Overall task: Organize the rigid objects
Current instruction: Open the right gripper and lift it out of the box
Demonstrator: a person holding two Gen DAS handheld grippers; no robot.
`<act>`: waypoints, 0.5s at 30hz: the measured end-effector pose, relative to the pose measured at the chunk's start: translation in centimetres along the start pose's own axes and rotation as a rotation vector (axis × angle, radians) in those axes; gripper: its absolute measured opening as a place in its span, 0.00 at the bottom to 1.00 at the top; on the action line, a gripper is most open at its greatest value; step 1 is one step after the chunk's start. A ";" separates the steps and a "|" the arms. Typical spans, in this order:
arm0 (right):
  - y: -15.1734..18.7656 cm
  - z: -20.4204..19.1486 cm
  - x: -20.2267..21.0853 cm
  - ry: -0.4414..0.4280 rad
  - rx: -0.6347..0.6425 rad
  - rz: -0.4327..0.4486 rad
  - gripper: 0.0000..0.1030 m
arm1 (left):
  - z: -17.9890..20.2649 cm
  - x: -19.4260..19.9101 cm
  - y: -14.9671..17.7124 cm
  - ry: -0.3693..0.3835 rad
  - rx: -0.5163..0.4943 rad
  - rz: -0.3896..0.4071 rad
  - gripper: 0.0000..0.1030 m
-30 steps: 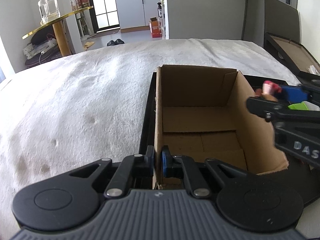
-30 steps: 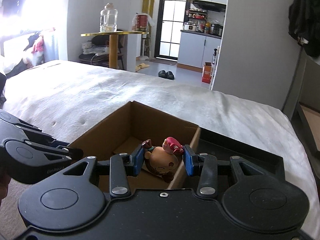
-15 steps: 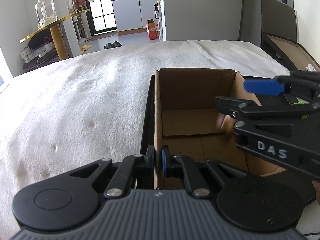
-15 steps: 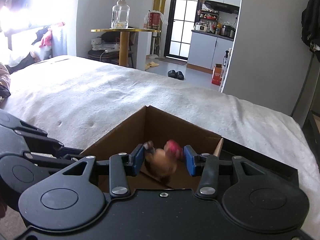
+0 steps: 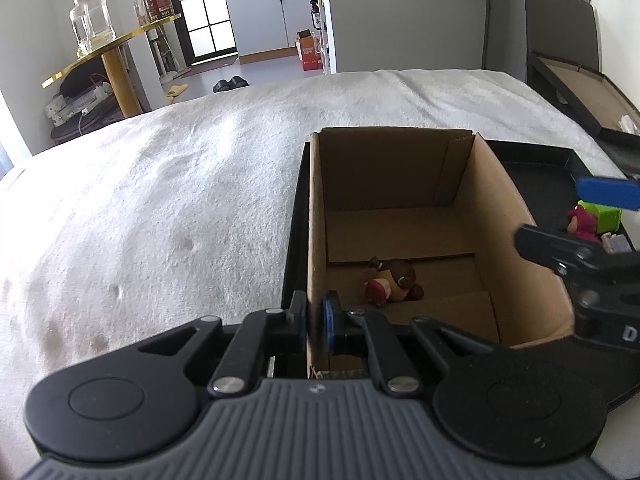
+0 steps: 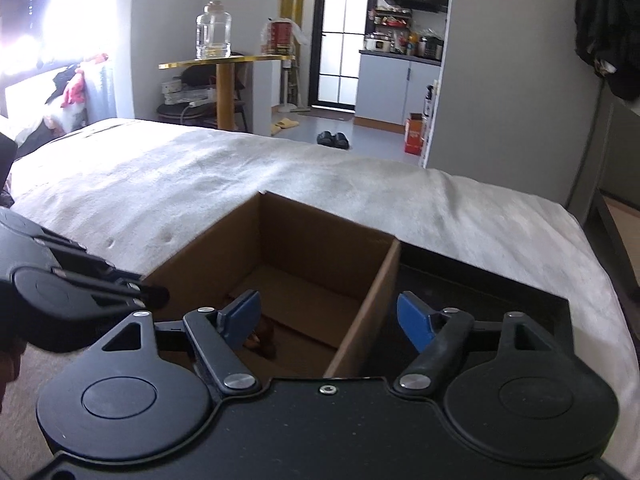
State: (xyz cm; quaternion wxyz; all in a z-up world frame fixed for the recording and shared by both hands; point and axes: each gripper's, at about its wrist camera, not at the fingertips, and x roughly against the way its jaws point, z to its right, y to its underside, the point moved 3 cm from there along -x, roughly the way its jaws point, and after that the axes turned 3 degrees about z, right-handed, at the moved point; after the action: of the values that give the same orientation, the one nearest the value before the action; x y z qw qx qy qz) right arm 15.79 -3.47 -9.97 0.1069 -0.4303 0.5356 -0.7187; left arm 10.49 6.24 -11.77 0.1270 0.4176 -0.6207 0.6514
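Observation:
An open cardboard box stands on a white bed, inside a black tray. My left gripper is shut on the box's near left wall. A small brown figurine with a pink cap lies on the box floor. My right gripper is open and empty above the box's right wall; the figurine shows partly behind its left finger. In the left wrist view the right gripper sits at the right edge.
A pink toy and a green block lie in the tray right of the box. The white bed cover spreads to the left and beyond. A dark open case is at the far right.
My right gripper carried the figurine over the box, opened and let it fall; it now lies on the box floor. The right gripper has drawn back to the right. My left gripper kept its hold.

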 end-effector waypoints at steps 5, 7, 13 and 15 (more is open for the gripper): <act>1.3 1.5 0.7 0.035 -0.040 -0.034 0.79 | 0.4 -0.1 0.0 -0.013 -0.011 -0.024 0.14; 1.5 2.3 1.0 0.054 -0.067 -0.042 0.84 | 0.5 -0.2 0.0 -0.022 -0.008 -0.037 0.31; 2.8 4.6 1.9 0.112 -0.139 -0.068 0.90 | 0.9 0.1 -0.2 -0.073 -0.035 -0.031 0.70; 3.3 5.1 2.0 0.131 -0.146 -0.079 0.90 | 1.1 0.1 -0.2 -0.086 -0.043 -0.031 0.76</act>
State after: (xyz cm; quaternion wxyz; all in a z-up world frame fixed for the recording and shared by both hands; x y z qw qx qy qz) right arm 17.30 -9.56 -11.51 0.0119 -0.4098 0.5749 -0.7081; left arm 11.01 5.24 -11.67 0.1193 0.4522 -0.6329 0.6171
